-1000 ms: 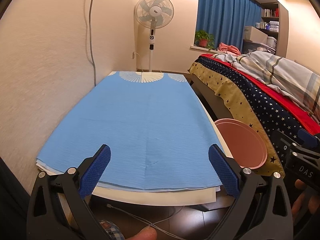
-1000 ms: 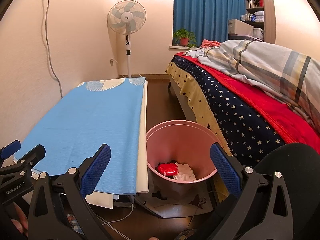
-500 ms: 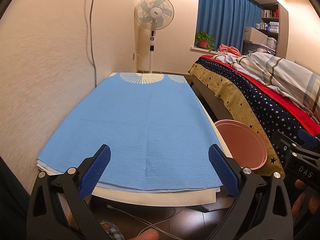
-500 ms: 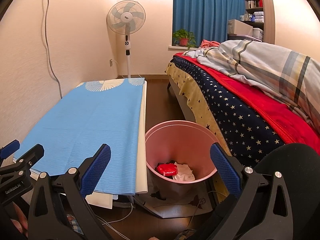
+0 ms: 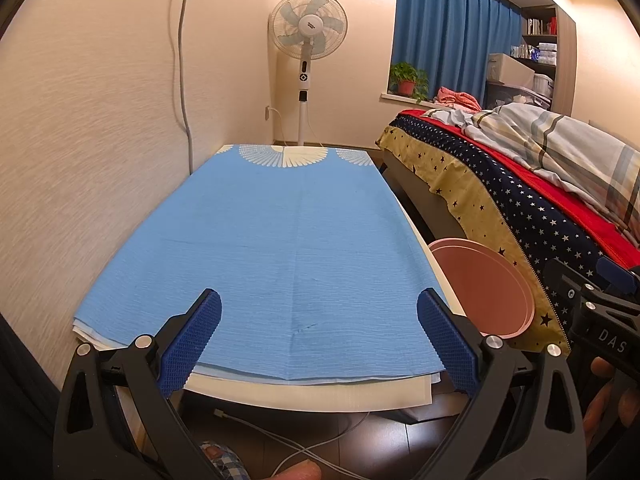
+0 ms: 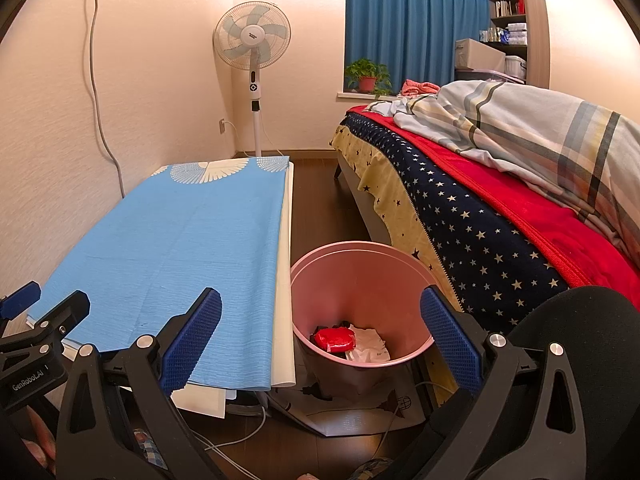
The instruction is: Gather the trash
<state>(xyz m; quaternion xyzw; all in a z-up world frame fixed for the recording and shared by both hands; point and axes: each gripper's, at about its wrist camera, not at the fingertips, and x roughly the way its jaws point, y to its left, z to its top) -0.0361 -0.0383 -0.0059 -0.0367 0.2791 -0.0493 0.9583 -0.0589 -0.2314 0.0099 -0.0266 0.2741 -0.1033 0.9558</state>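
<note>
A pink bin (image 6: 360, 280) stands on the floor between the table and the bed, holding a red wrapper (image 6: 334, 339) and white crumpled paper (image 6: 370, 346). In the left wrist view only the pink bin (image 5: 484, 292) rim shows past the table's right edge. My left gripper (image 5: 320, 336) is open over the near end of the blue cloth (image 5: 272, 248), nothing between its blue pads. My right gripper (image 6: 320, 334) is open just above and in front of the bin, empty. No loose trash shows on the cloth.
The blue cloth covers a low white table (image 6: 285, 280) against the left wall. A bed (image 6: 480, 216) with star-print cover and plaid quilt runs along the right. A standing fan (image 6: 253, 44) is at the far end. White cables (image 5: 304, 448) lie on the dark floor.
Almost nothing differs; both views shift very slightly. Both grippers stay open and empty, and the bin's contents are unchanged.
</note>
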